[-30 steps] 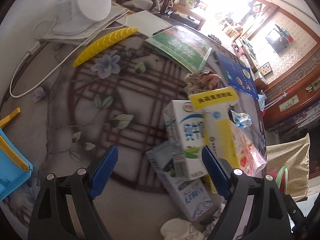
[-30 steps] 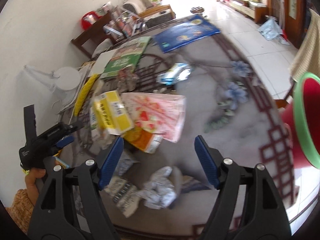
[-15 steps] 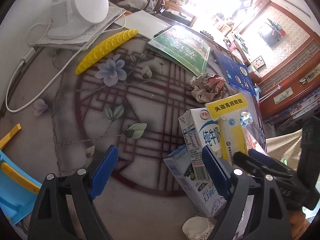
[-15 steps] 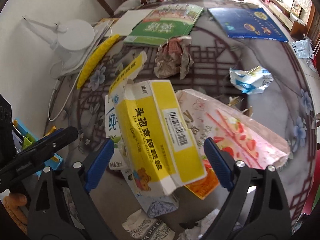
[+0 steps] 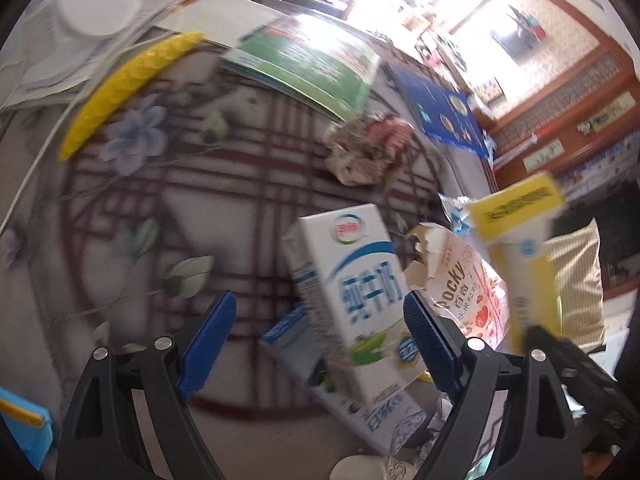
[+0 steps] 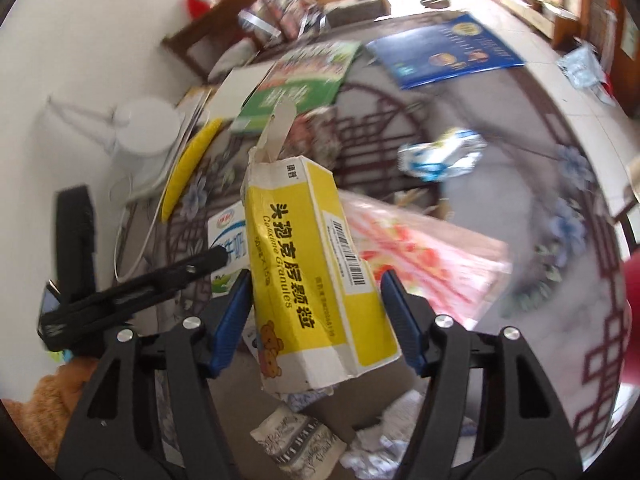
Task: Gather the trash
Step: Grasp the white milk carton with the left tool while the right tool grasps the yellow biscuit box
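L gripper (image 5: 316, 336): I see my blue ribbed pads spread wide, nothing pinched; white milk carton (image 5: 352, 288) stands tilted betw them, nearer the R pad.
Milk carton: glossy rectangular box, blue-green print, leaning on a grey-blue carton (image 5: 344, 392) lying flat at 6 o'clock.
Pocky box (image 5: 464, 288): pink card, torn ragged top, at 3 o'clock of the milk carton.
Paper wad (image 5: 368, 148): crumpled, brownish, at 12 o'clock of it.
R gripper (image 6: 316, 308): jaws just been closing in; pads now flank the yellow box (image 6: 312, 280), L pad touching, R pad's contact I can't tell.
Yellow box: matte card, oblong, top flap open, barcode on side, tilted above the tabletop (image 6: 520, 184).
Foil wrapper (image 6: 440, 154): crinkled, blue-white, at 1 o'clock.
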